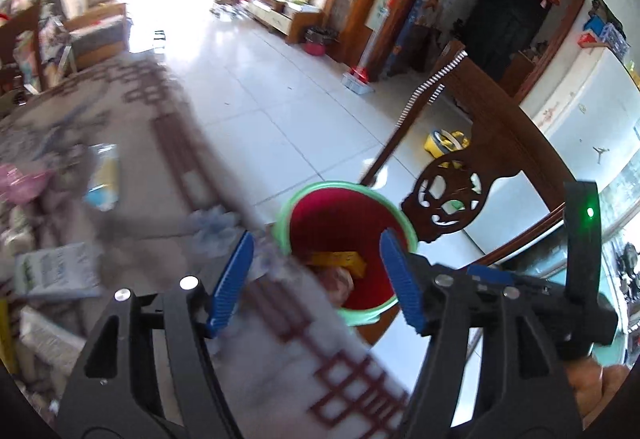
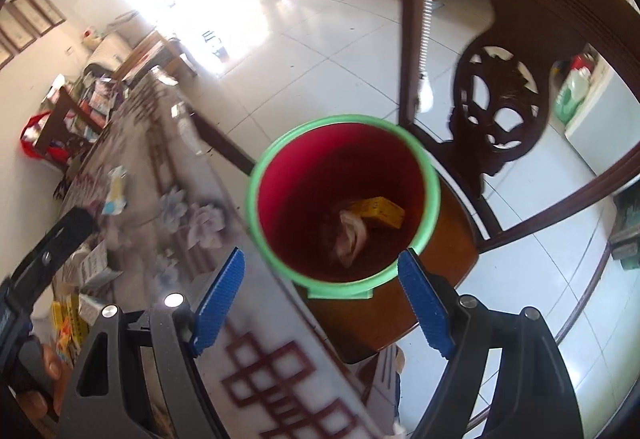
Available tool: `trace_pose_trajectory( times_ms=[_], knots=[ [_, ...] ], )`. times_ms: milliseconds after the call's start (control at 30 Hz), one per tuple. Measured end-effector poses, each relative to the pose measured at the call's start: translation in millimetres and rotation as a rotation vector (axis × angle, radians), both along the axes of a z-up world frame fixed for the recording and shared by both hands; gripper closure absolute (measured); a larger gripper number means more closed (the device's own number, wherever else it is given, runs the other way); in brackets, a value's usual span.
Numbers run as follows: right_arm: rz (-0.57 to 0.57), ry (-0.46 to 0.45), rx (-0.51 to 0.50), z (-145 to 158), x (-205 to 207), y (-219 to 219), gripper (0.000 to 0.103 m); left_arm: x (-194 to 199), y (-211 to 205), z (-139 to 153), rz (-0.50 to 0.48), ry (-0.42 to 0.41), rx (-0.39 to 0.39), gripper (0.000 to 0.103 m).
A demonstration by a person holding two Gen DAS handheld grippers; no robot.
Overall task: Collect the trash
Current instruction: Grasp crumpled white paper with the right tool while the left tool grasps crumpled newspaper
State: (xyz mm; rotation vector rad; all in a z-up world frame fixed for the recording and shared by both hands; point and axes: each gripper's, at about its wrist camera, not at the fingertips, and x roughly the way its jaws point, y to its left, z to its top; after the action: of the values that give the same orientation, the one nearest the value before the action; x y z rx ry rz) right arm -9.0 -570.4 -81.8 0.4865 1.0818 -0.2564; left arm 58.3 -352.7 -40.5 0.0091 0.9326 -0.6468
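A red bin with a green rim (image 1: 320, 185) (image 2: 344, 119) stands on a wooden chair seat (image 2: 460, 239) beside the table. Inside it lie a yellow box (image 1: 340, 259) (image 2: 380, 213) and a crumpled tissue (image 2: 352, 235). My left gripper (image 1: 316, 243) hovers open over the table's edge and the bin's near side, nothing between its blue pads. Above the bin's near rim, my right gripper (image 2: 320, 257) also stands open and holds nothing. More crumpled tissues (image 1: 216, 227) (image 2: 204, 223) rest on the patterned tablecloth (image 1: 140, 159) (image 2: 280, 379).
A blue and yellow packet (image 1: 104, 179) (image 2: 116, 189) and a white carton (image 1: 56, 271) lie further along the table, with several other wrappers. The carved chair back (image 1: 452, 191) (image 2: 500, 111) rises behind the bin. White tiled floor (image 1: 260, 99) stretches beyond.
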Motion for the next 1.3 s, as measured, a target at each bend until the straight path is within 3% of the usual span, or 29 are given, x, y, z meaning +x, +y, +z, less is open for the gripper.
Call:
trace_pose_trajectory(
  times_ms=[300,500,733,967,1000,1067,1300],
  knots=[
    [0.208,0.007,-0.019,-1.7,18.5,105.9,0.026,-27.4,147.5,0.6,0.269,0.015,0.054,0.037],
    [0.419,0.028,0.018,-11.9,28.7,206.0,0.026,-37.9,257.8,-11.3,0.484,0.066,0.078,0.037],
    [0.63,0.079,0.063,-32.7,42.9,314.6,0.026,-56.3,346.6,-20.5,0.604,0.096,0.113,0.037],
    [0.698,0.165,-0.001,-66.1,52.2,369.5,0.026,-64.2,380.7,-35.3,0.613,0.134,0.115,0.033],
    [0.702,0.171,-0.006,-69.0,52.5,373.2,0.03,-65.1,381.3,-38.2,0.612,0.139,0.113,0.033],
    [0.709,0.198,-0.018,-76.4,52.2,377.9,0.053,-65.4,385.2,-47.2,0.598,0.159,0.107,0.033],
    [0.703,0.076,-0.035,-41.8,36.5,378.5,0.057,-59.6,381.3,-74.9,0.545,0.223,0.1,0.033]
  ],
)
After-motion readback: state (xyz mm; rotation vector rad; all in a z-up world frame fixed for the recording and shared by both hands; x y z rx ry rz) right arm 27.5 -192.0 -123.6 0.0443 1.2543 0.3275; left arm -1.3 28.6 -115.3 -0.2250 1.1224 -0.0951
